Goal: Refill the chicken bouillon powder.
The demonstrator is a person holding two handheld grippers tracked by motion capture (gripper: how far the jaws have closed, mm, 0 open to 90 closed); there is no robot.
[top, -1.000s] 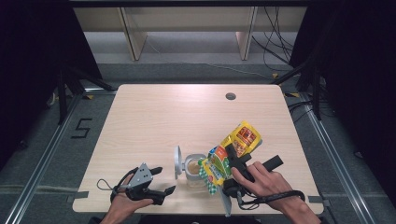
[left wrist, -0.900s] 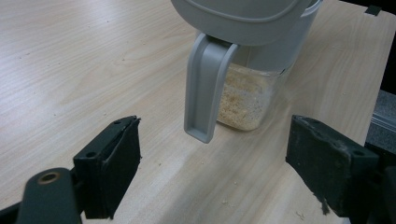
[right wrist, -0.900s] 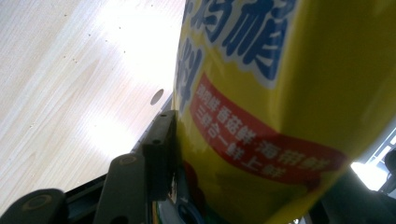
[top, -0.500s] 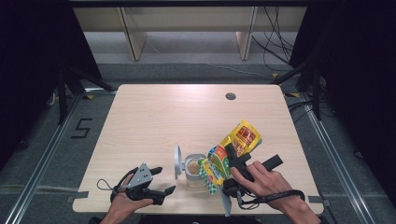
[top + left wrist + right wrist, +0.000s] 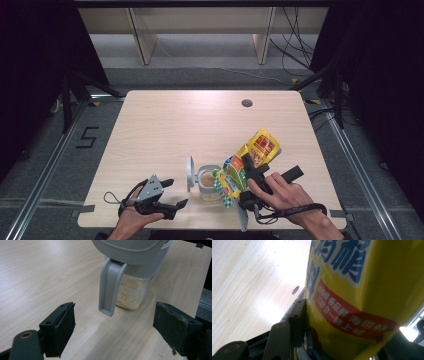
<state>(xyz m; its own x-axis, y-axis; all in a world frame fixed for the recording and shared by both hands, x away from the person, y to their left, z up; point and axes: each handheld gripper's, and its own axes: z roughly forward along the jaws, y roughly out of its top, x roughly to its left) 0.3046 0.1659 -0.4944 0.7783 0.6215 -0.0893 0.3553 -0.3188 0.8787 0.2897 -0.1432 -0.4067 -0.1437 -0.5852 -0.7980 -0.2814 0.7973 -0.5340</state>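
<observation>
Nothing has shifted since a sec ago: right hand-held gripper (image 5: 246, 172) pinches the yellow seasoning pouch (image 5: 250, 160), tipped over the open jar (image 5: 209, 181) at lower centre of frame, left hand-held gripper (image 5: 174, 192) spread on surface (image 5: 165, 130) nearby, so pouring prob. continues.
</observation>
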